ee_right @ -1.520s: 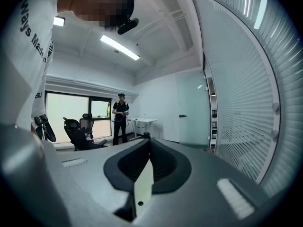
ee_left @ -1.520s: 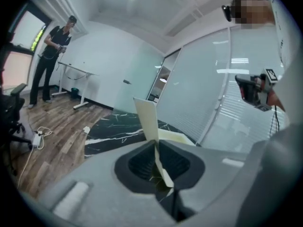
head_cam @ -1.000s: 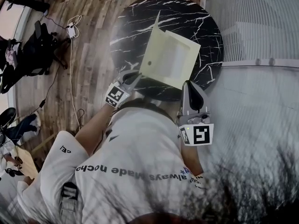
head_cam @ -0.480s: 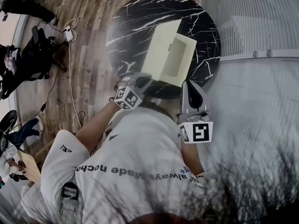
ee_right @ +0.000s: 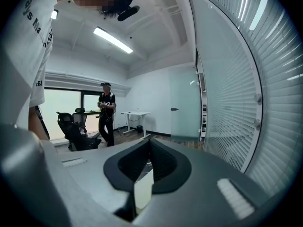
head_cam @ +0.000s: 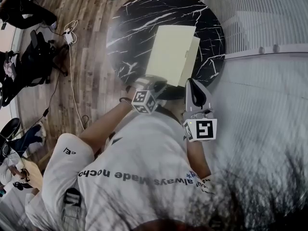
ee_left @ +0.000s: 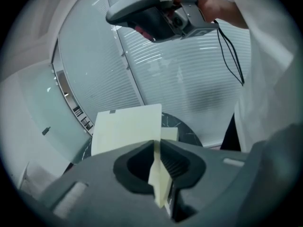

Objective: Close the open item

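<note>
While lying almost shut on round black marble desk: pale yellow flat cardboard box. Free lid edge pinched in left gripper, jaws just easing slightly apart; right gripper seemingly clamped on base corner. Likely light, thin, crease-prone; best taken at edges.

White T-shirt: print seen upside down, partly legible, "always Made". Sleeve: small mark, unreadable.

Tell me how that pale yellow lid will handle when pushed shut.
The lid looks like thin card: probably light, slightly bendy where the left gripper pinches its edge. The box may slide on the glossy marble table.
</note>
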A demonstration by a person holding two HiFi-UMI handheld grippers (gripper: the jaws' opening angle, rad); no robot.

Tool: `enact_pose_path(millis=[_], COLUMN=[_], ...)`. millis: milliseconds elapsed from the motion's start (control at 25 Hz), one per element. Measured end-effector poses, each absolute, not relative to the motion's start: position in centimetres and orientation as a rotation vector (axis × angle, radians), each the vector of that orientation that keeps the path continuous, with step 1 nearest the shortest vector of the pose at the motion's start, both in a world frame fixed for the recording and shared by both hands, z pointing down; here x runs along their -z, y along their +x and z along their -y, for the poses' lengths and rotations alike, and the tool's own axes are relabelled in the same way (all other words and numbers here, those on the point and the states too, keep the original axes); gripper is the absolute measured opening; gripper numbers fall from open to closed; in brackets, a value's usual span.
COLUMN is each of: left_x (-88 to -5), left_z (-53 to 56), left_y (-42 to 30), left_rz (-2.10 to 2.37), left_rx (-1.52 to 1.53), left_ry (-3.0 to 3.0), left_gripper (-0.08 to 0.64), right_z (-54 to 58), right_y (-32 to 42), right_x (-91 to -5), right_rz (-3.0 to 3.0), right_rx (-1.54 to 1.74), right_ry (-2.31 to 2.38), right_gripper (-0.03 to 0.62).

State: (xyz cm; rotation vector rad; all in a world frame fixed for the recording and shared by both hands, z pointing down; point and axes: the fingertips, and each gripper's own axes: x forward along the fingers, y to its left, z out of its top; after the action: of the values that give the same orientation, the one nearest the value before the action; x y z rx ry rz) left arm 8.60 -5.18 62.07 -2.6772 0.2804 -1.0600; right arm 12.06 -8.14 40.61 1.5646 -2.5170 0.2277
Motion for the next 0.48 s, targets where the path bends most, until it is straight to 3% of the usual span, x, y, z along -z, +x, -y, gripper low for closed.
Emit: enact_pose_path(millis=[480], left_x=[-65.3], left_z=[3.9], left_y=[12.1], left_rz=[-0.050], left_rx=[1.131], left_ry=[-2.598], left_gripper=[0.041], right_z=[10.6], right_y=[12.8], right_x=[-49.6], right_rz=[2.351], right_rx=[-0.329], right_ry=[1.493], right_gripper=[0.001])
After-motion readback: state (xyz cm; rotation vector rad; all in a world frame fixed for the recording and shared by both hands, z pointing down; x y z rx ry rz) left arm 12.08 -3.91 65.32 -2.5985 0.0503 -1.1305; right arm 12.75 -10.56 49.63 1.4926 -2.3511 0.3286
